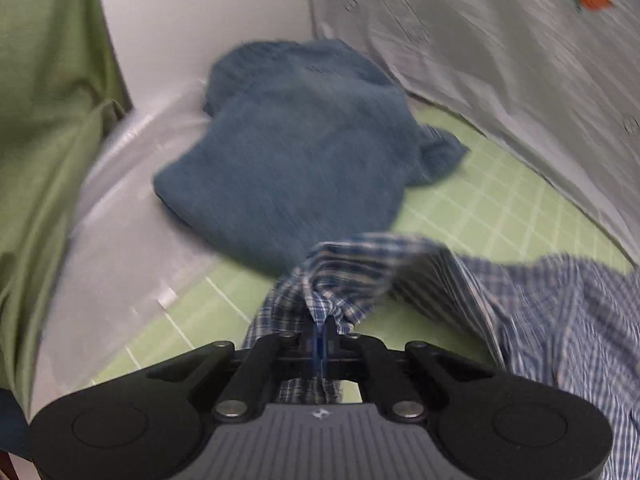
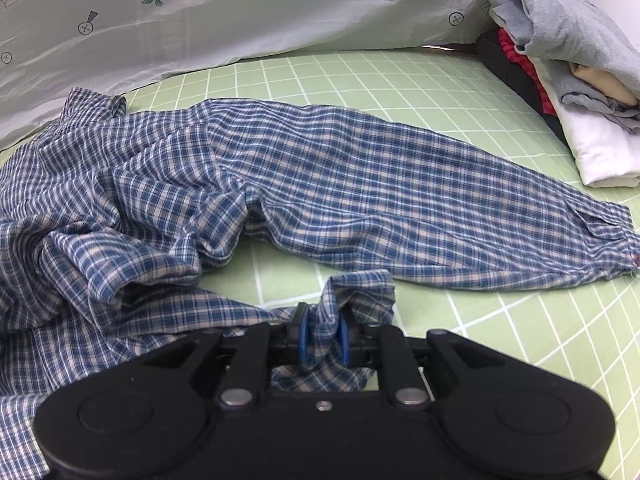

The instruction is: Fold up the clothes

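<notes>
The plaid shirt lay crumpled on the green checked mat, which covered the bench. Its body was bunched toward the left of the right wrist view, and one sleeve ran out long and fairly flat to the right, with the cuff at the far right edge.

The left gripper had its jaws clenched tight on a gathered fold of the shirt, and the cloth rose in a puckered ridge just ahead of them. The right gripper stood with its jaws a little apart and a bunch of plaid cloth between the blue pads; they appeared to press on it lightly, so I judged this a grip, though a loose one.

The sleeve's long axis lay across the right gripper's line of sight, beyond it and to its right. The right hand was therefore the nearer to it.

A folded blue garment lay ahead of the left gripper, near the shirt. A stack of folded clothes sat at the far right, apart from the shirt. A pale printed sheet hung behind.

Judgement: the shirt was not yet spread, and flattening it should come first.
</notes>
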`<state>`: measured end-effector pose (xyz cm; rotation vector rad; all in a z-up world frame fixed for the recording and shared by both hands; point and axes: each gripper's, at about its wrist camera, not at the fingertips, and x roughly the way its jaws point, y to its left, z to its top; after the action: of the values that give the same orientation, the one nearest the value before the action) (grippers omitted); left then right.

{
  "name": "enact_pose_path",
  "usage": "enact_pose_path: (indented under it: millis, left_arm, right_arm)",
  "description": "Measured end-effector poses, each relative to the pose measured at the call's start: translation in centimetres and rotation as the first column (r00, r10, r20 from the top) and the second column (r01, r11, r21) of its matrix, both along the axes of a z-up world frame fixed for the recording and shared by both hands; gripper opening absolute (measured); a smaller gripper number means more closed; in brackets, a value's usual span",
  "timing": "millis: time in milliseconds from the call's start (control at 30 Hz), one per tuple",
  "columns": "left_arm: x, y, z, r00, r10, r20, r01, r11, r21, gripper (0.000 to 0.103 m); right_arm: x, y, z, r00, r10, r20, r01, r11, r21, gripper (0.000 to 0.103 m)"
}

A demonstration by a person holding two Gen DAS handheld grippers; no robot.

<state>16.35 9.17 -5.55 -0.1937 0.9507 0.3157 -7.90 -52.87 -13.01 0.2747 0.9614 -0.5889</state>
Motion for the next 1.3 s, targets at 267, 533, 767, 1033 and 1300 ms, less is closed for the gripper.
enact_pose_path:
  millis: [267, 533, 767, 1033, 1300]
  left_arm:
    - [-0.9, -1.5, 1.5, 0.996, -0.080, 0.042, 0.082, 0.996, -0.044, 0.066]
    - [-7.9, -9.5, -2.7, 0.914, -0.402, -0.058, 0.381, 0.898, -0.221, 0.076]
    - [-12.4, -11.3, -3.3, 0.882, -0.467, -0.064, 0.427, 0.850, -0.310, 0.076]
    - [-15.8, -13.3, -4.0, 0.846, -0.526, -0.089, 0.463, 0.807, -0.367, 0.077]
    - [-17.7, -15.0, -5.1, 0.830, -0.545, -0.118, 0.475, 0.802, -0.361, 0.002]
  right_arm:
    - [-0.9, 0.0, 1.4, 0.997, -0.048, 0.057, 0.050, 0.998, -0.029, 0.056]
    - [-1.2, 2.8, 3.3, 0.980, 0.156, 0.126, -0.143, 0.984, -0.103, 0.084]
    - [-0.8, 3.0, 1.1, 0.943, 0.333, -0.028, -0.333, 0.931, -0.147, 0.084]
    - [0.1, 0.5, 0.0, 0.890, 0.452, -0.051, -0.455, 0.886, -0.087, 0.076]
    - [-1.4, 1.4, 0.1, 0.882, 0.470, -0.036, -0.470, 0.882, 0.009, 0.002]
